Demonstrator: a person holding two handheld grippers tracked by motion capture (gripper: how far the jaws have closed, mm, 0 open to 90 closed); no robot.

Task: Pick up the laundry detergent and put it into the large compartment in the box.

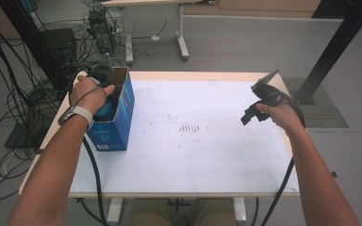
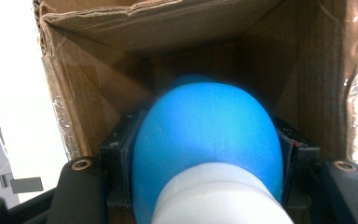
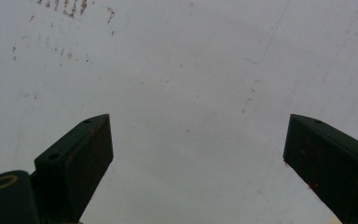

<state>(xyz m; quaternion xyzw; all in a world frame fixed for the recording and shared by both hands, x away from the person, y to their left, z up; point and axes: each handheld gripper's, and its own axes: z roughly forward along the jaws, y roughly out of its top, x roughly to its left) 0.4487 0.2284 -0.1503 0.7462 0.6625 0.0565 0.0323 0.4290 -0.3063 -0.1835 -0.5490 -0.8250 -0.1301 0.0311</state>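
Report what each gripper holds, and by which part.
Left gripper clamps the blue ball-like object by its two sides, inside the cardboard box. Right gripper holds nothing.

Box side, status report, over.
Left gripper shut on blue bottle, inside the box. Right gripper open over bare table. Nothing in the way.

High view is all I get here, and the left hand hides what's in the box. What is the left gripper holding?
Observer: A blue bottle with a white neck, clamped between the left gripper fingers.
Operator: Is it inside the box?
Observer: Yes, brown cardboard walls of the box surround it.
Operator: And the right gripper?
Observer: The right gripper is wide open, nothing between the fingers, over bare white table.
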